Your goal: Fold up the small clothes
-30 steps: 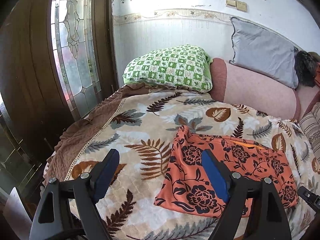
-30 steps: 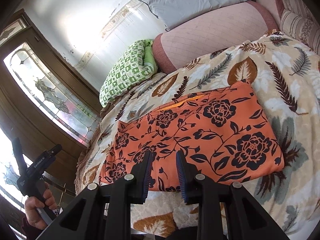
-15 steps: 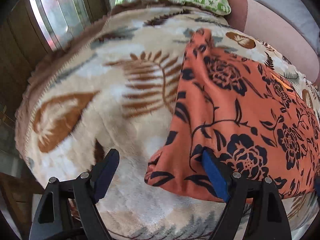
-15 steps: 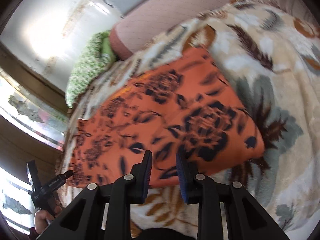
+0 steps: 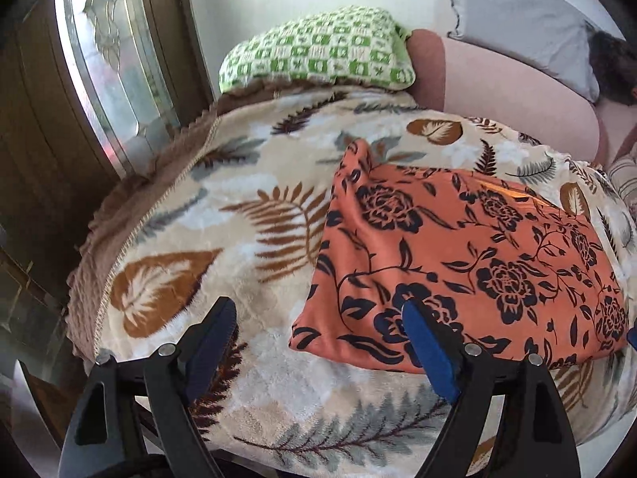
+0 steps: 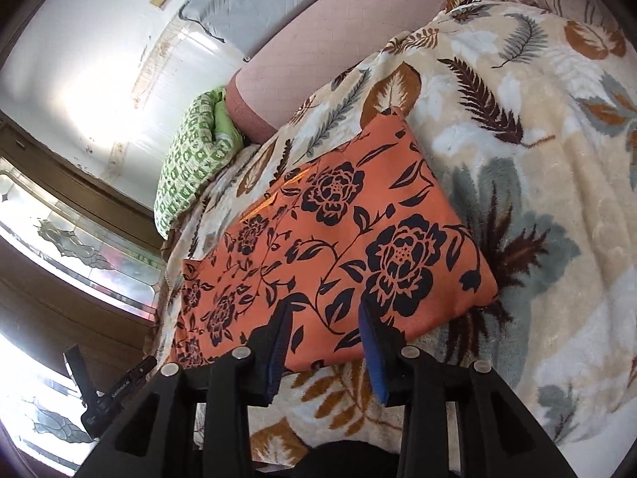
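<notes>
An orange cloth with black flowers lies folded flat in a rectangle on a leaf-print blanket. It also shows in the right wrist view. My left gripper is open and empty, just in front of the cloth's near left corner. My right gripper is open with a narrower gap and empty, at the cloth's near edge, right of middle. Neither gripper holds the cloth.
A green checked pillow, a pink bolster and a grey pillow lie at the back. A glass door stands at the left. The blanket's edge drops off at the left and front.
Both grippers dipped toward the cloth half a second ago and have drawn back and up. The right gripper's jaws have opened a little wider. The cloth has not moved.
</notes>
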Demonstrator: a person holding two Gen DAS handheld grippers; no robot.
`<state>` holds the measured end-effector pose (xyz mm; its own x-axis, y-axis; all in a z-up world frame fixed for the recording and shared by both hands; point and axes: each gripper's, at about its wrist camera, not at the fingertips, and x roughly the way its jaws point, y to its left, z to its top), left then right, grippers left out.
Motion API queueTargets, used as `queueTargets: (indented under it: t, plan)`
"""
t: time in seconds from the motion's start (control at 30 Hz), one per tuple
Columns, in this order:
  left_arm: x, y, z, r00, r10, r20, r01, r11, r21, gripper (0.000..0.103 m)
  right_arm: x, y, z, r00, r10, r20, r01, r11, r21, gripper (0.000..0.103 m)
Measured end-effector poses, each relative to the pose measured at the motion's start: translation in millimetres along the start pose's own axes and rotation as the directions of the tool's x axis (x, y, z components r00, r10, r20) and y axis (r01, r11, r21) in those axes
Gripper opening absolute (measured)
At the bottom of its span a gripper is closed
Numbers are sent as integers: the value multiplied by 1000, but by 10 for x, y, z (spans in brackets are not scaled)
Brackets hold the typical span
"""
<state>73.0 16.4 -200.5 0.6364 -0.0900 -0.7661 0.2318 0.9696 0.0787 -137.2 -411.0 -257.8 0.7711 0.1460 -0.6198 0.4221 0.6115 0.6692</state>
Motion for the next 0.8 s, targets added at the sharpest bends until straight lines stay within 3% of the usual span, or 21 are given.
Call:
queueTargets:
  t: [0.17,0.5,0.57,0.6,0.63,0.8]
  plan:
    - [-228,3,67,997,37,69,-38,999,24,86,-62,136,1,1000,30,3,-30,999,-27,38]
    - [-571,147,113,987,64,150,-63,998,-14,86,-128,490,-55,997,77,1,-77,992,-102,39]
    - [-624,179,111,986,63,157,-60,998,-26,86,-139,538,-65,997,80,3,-79,990,-113,43]
    - [-651,206,113,985,61,162,-57,998,-33,86,-154,561,-72,997,78,10,-76,990,-117,53]
    - [-677,230,113,984,61,166,-55,998,-40,86,-171,588,-80,997,79,18,-76,989,-124,56]
    - [-841,372,121,975,85,207,-73,995,-65,86,-210,720,-99,997,68,26,-62,981,-182,56]
